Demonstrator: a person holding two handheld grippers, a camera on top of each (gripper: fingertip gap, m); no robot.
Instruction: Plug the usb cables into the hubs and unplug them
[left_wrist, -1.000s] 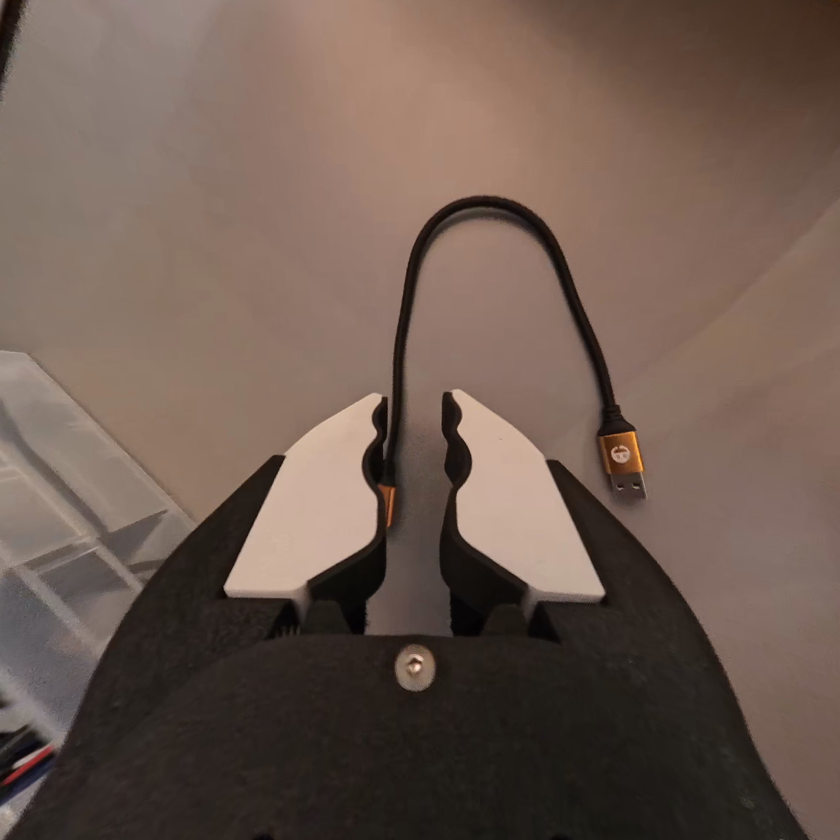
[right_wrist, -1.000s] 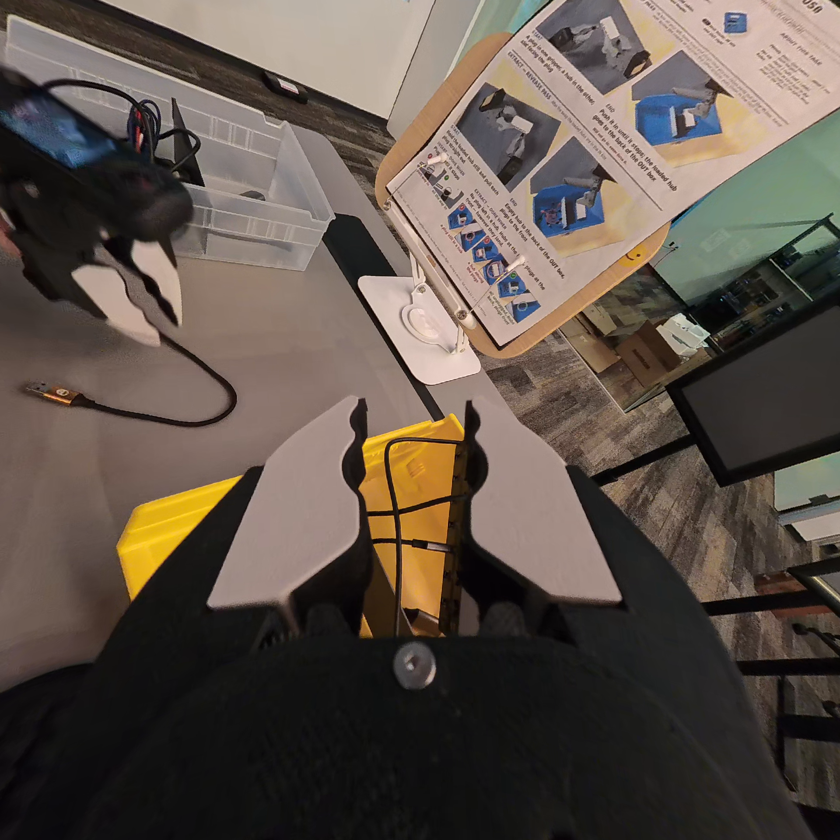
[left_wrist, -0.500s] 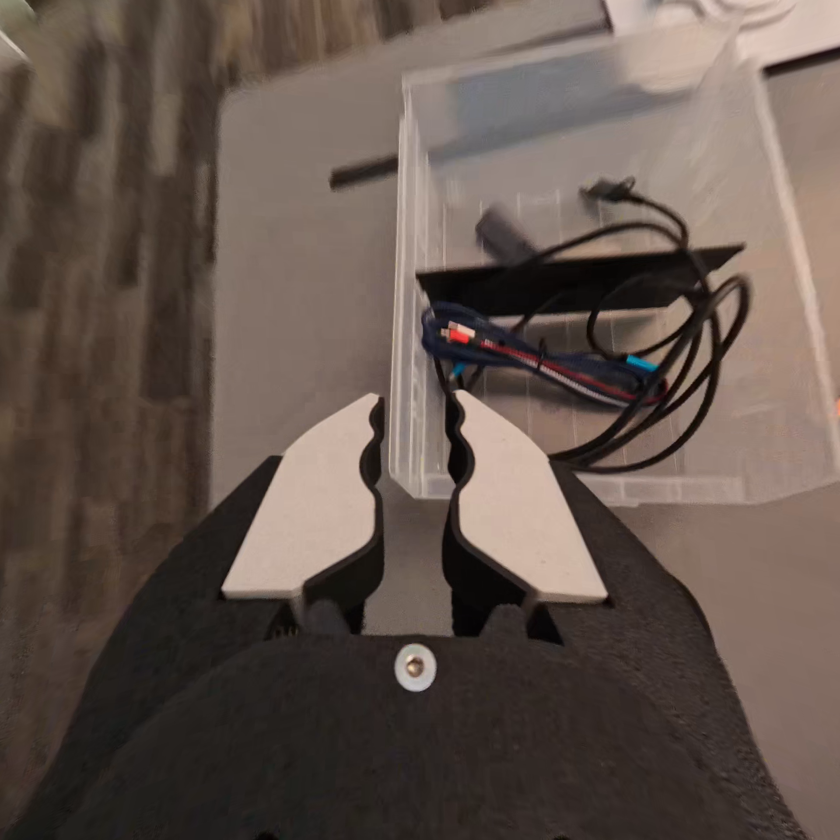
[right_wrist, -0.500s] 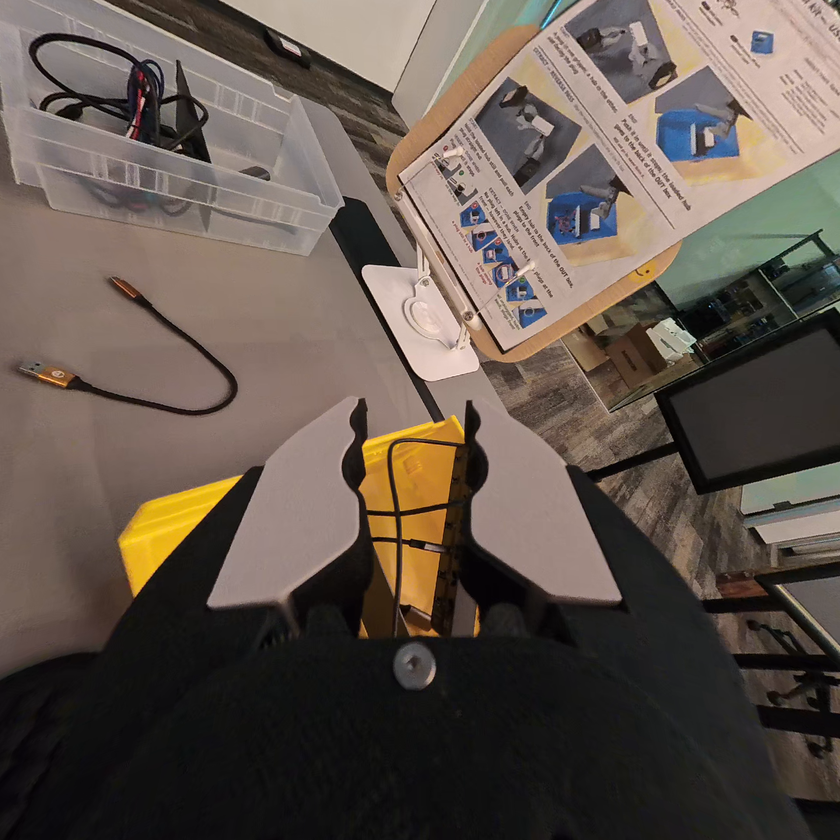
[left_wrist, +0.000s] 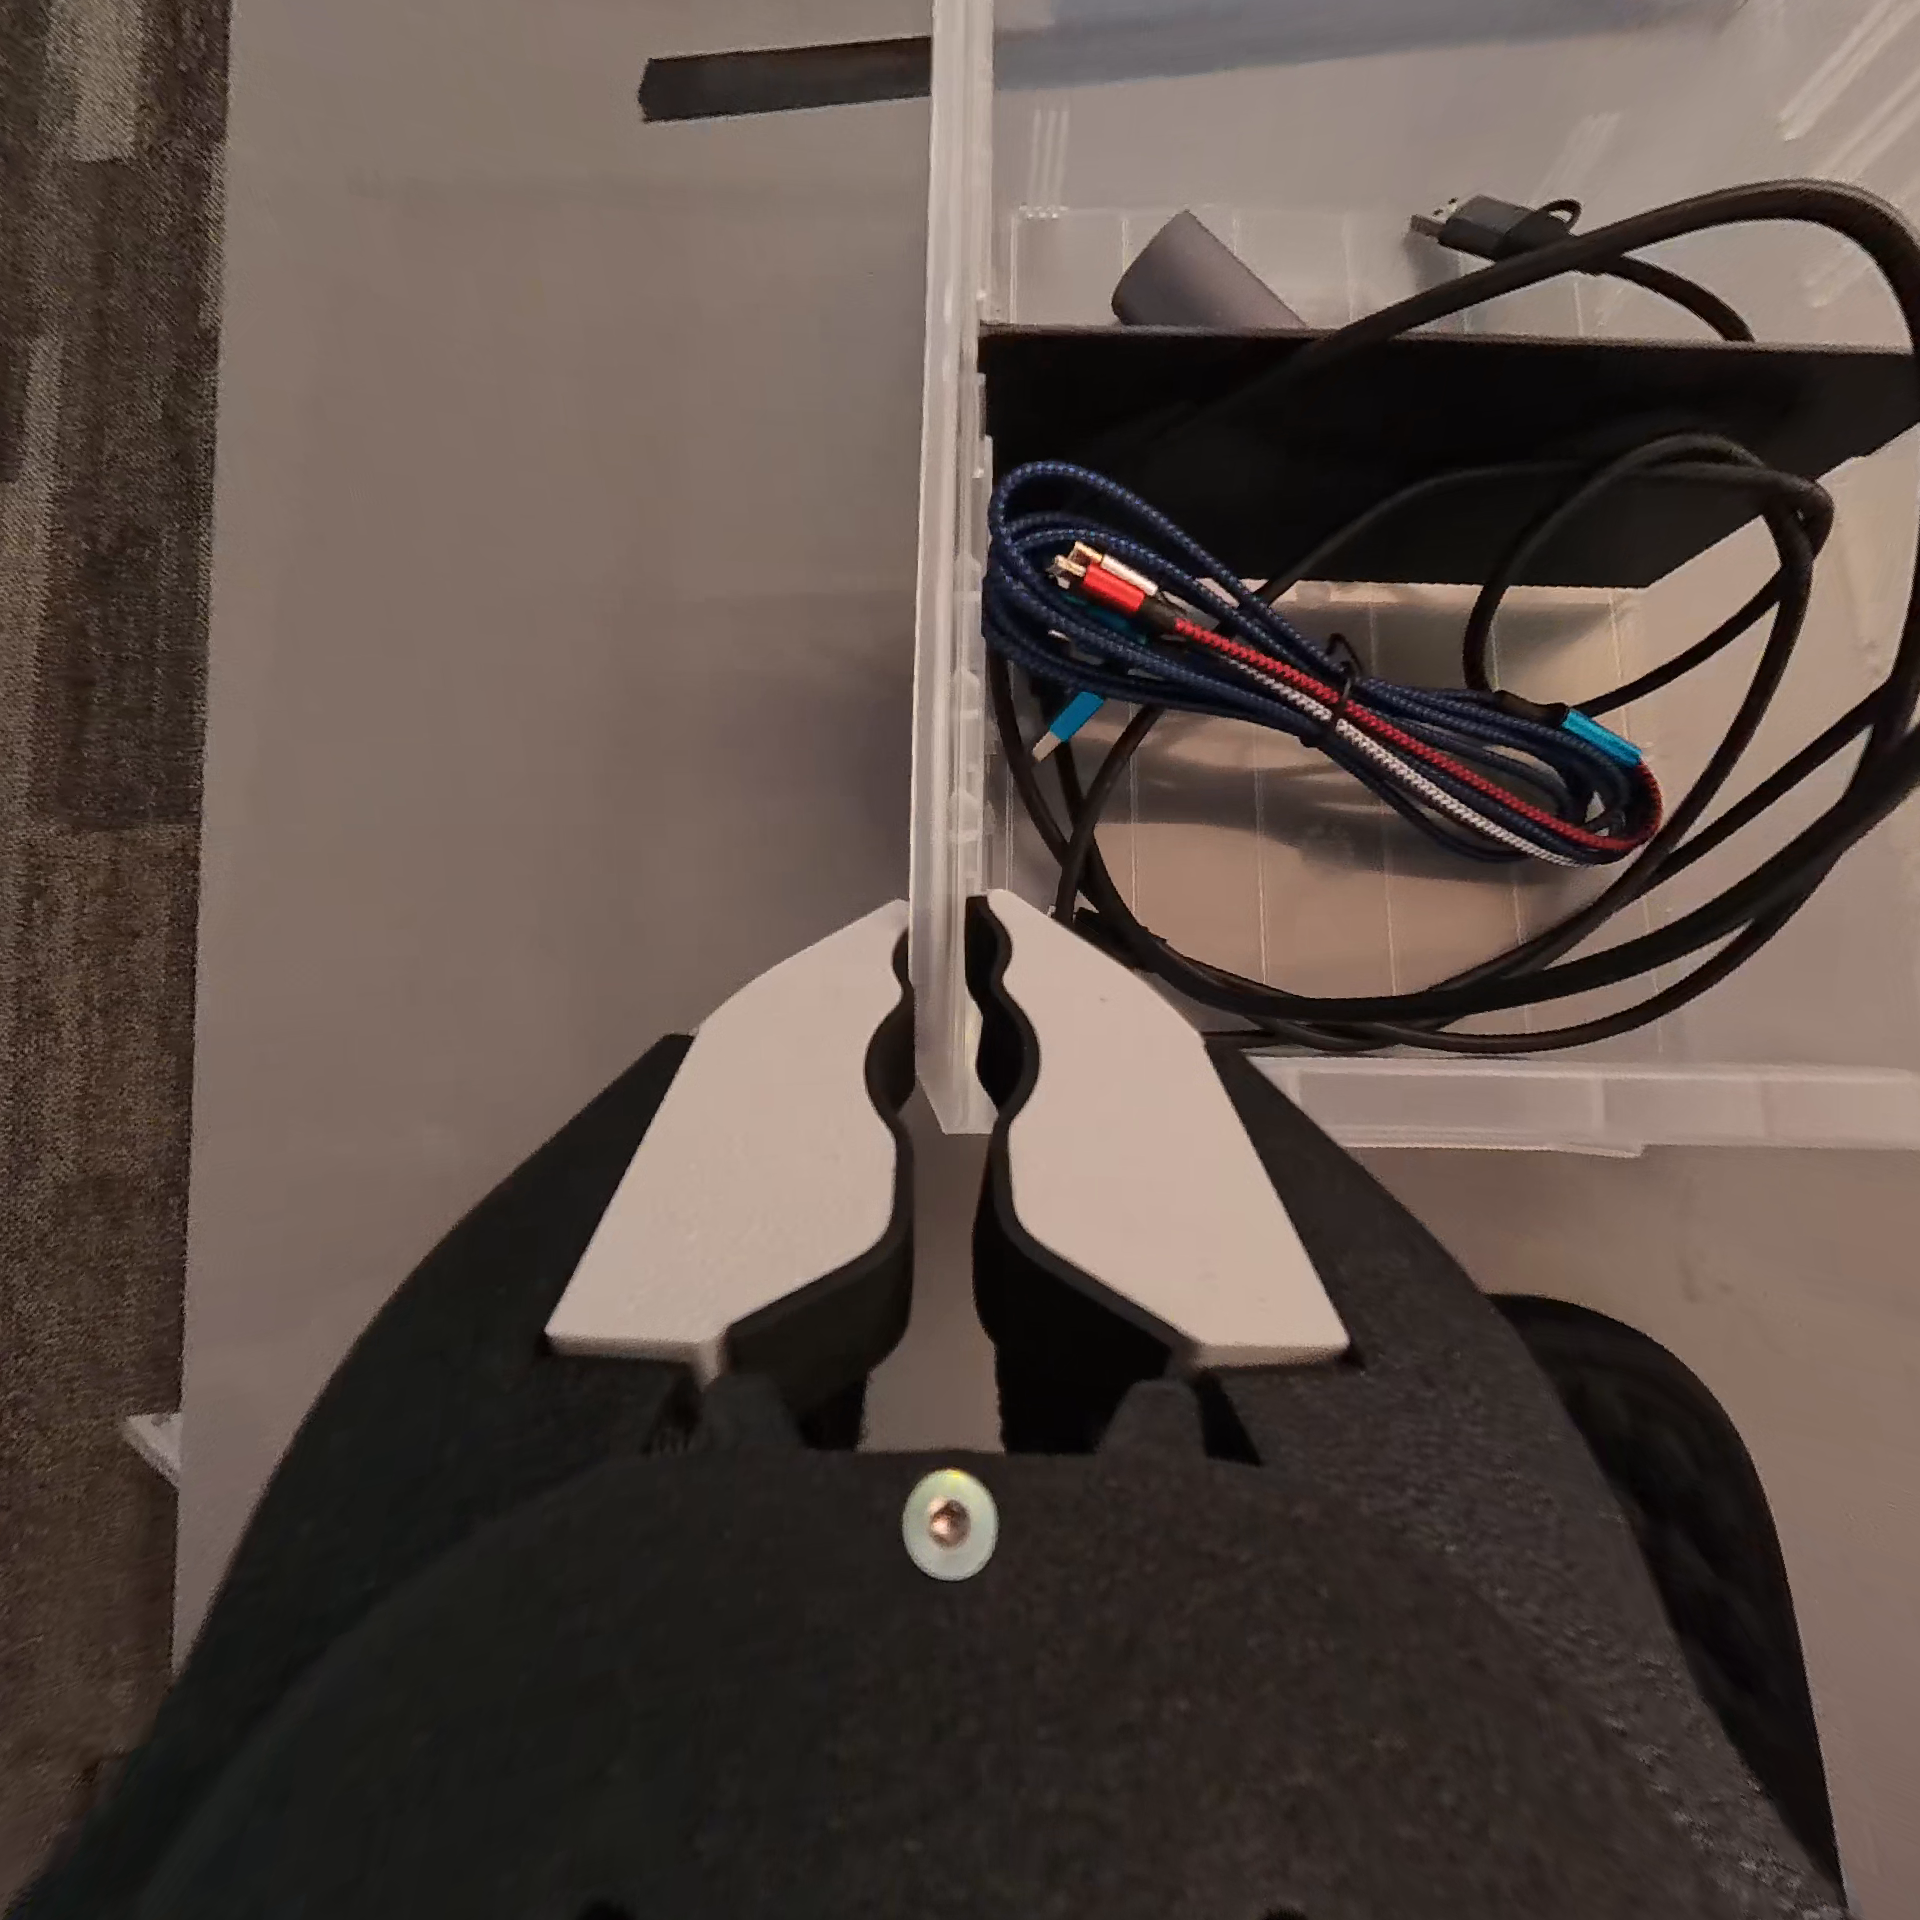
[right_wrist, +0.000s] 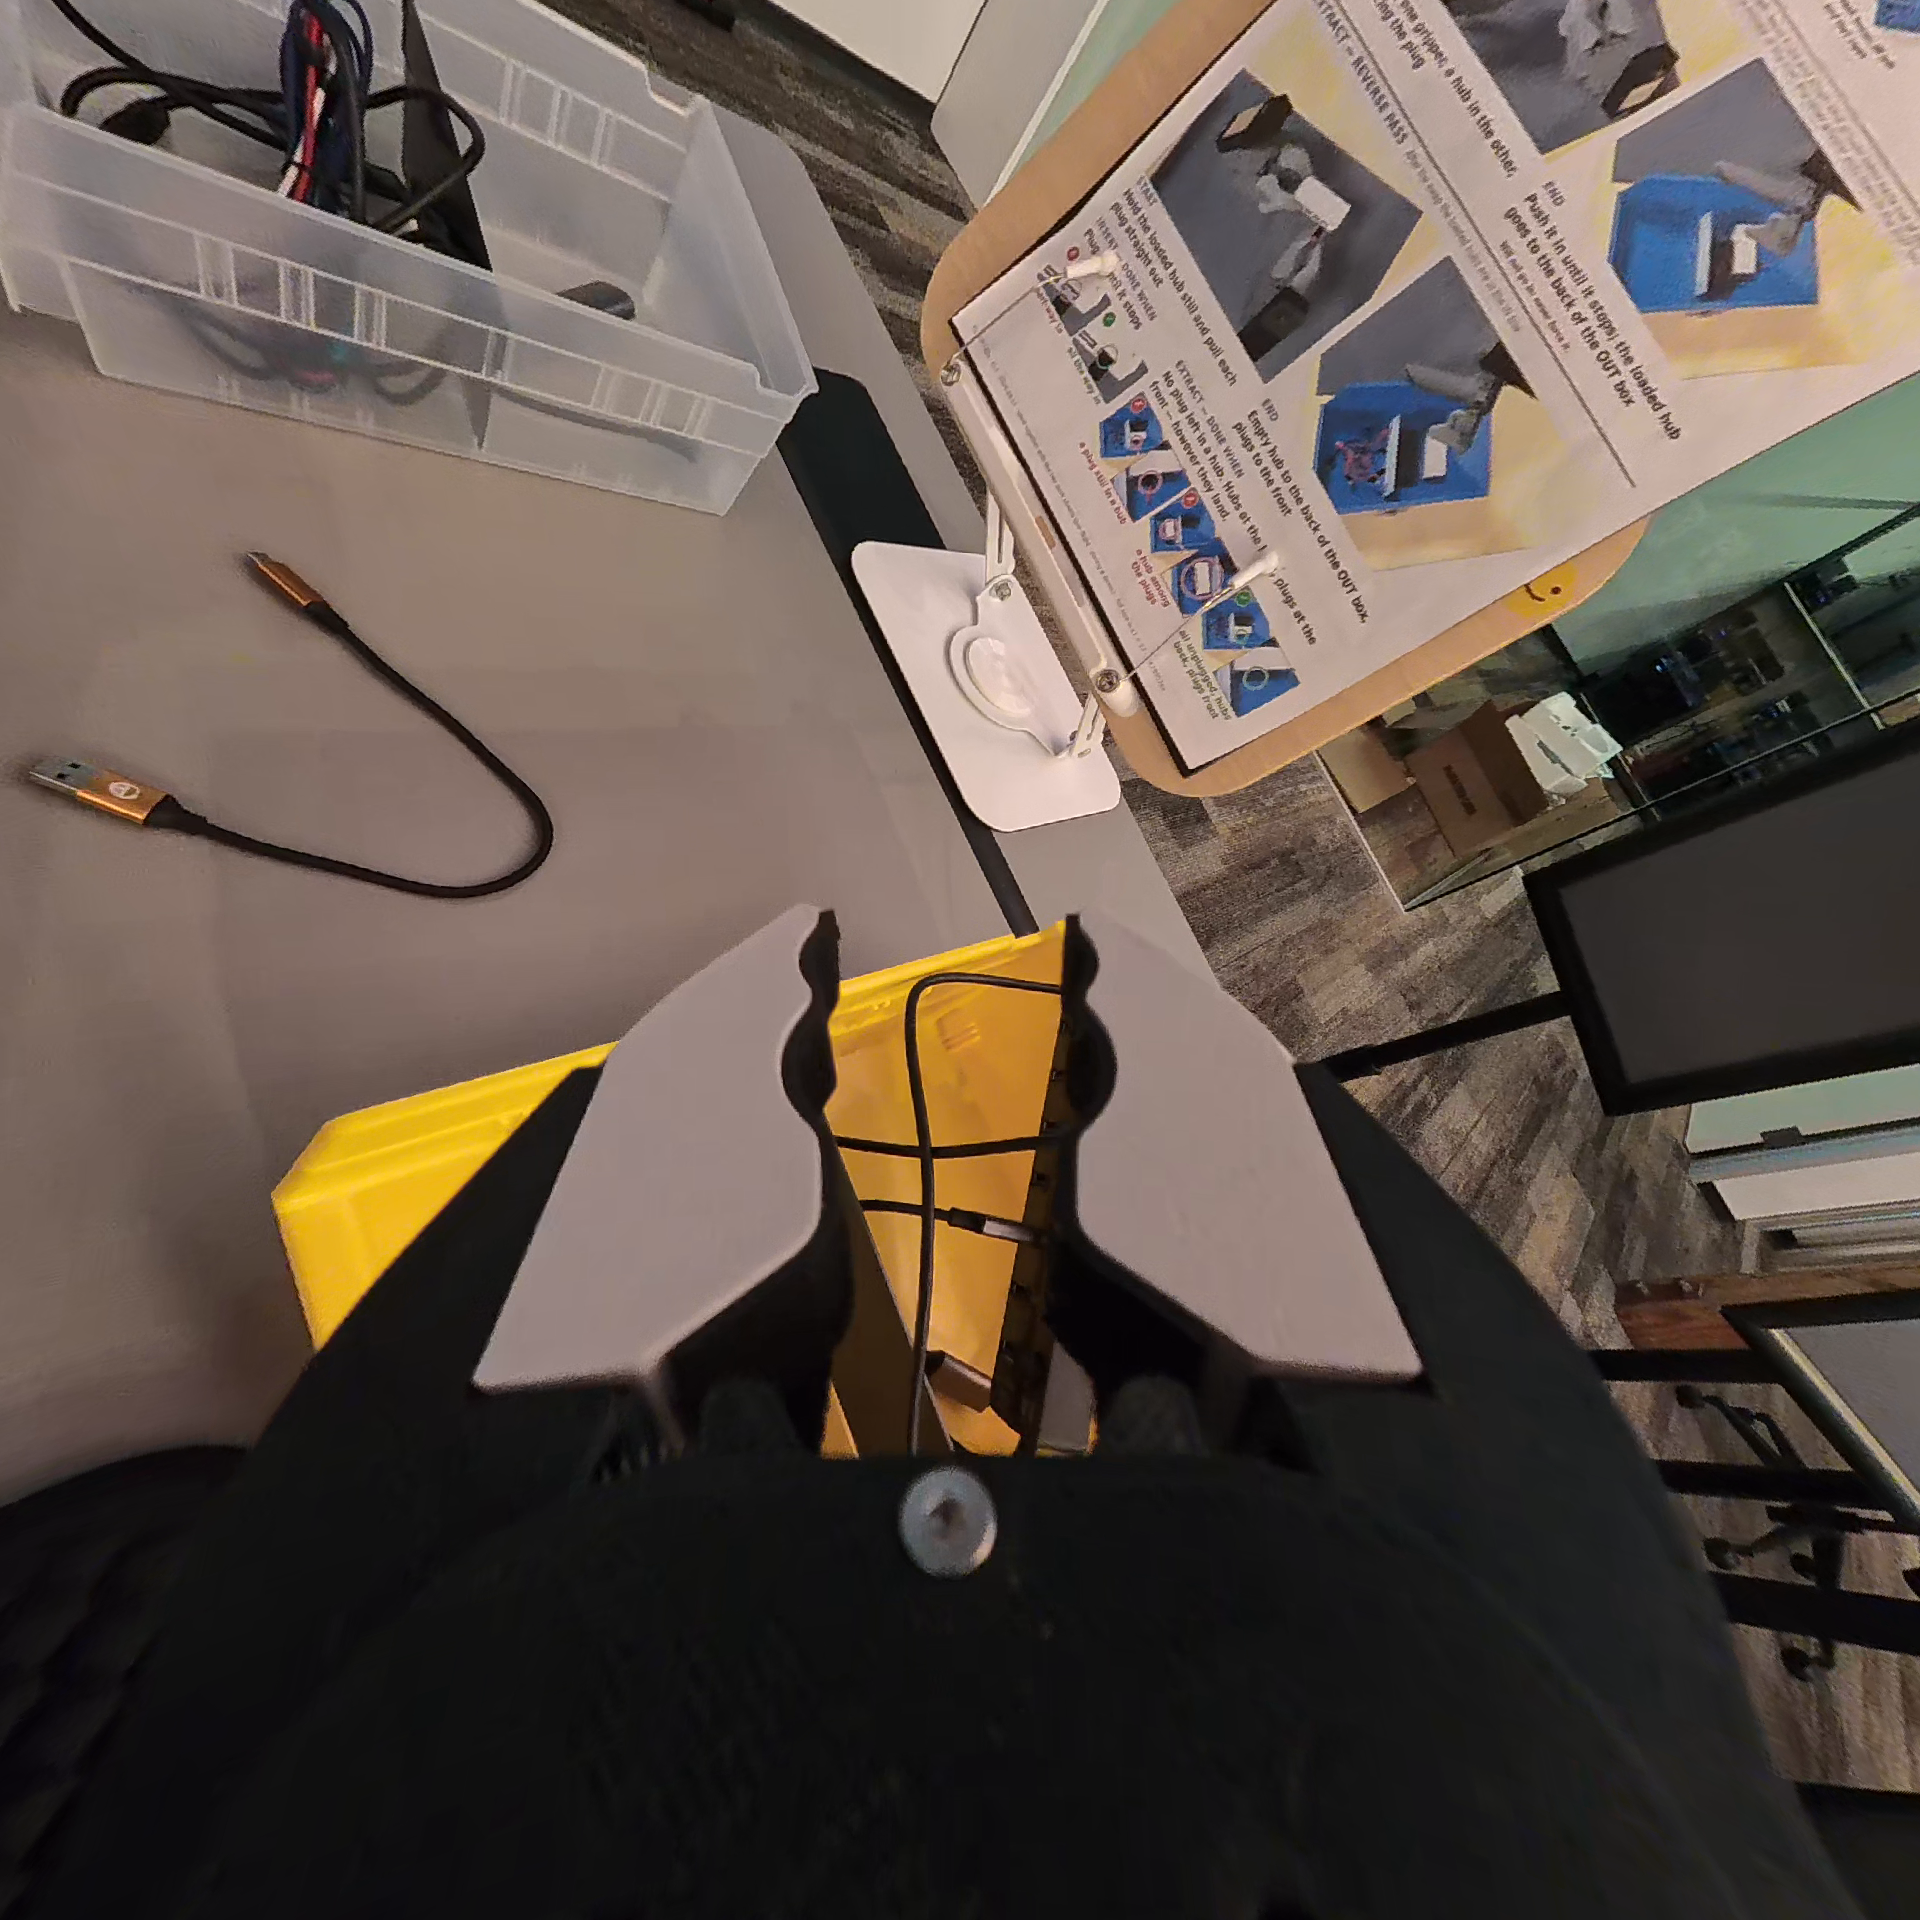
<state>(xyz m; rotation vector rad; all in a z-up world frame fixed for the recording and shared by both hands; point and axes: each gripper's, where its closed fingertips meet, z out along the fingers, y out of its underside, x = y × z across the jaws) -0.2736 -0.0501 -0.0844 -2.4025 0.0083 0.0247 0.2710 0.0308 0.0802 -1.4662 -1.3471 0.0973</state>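
The clear bin's side wall is straddled by the narrowly parted left tool, while the right tool is held wide above the yellow bin.

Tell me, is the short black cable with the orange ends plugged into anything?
No, unplugged. The short black cable lies loose on the grey table, both orange plugs bare and touching nothing.
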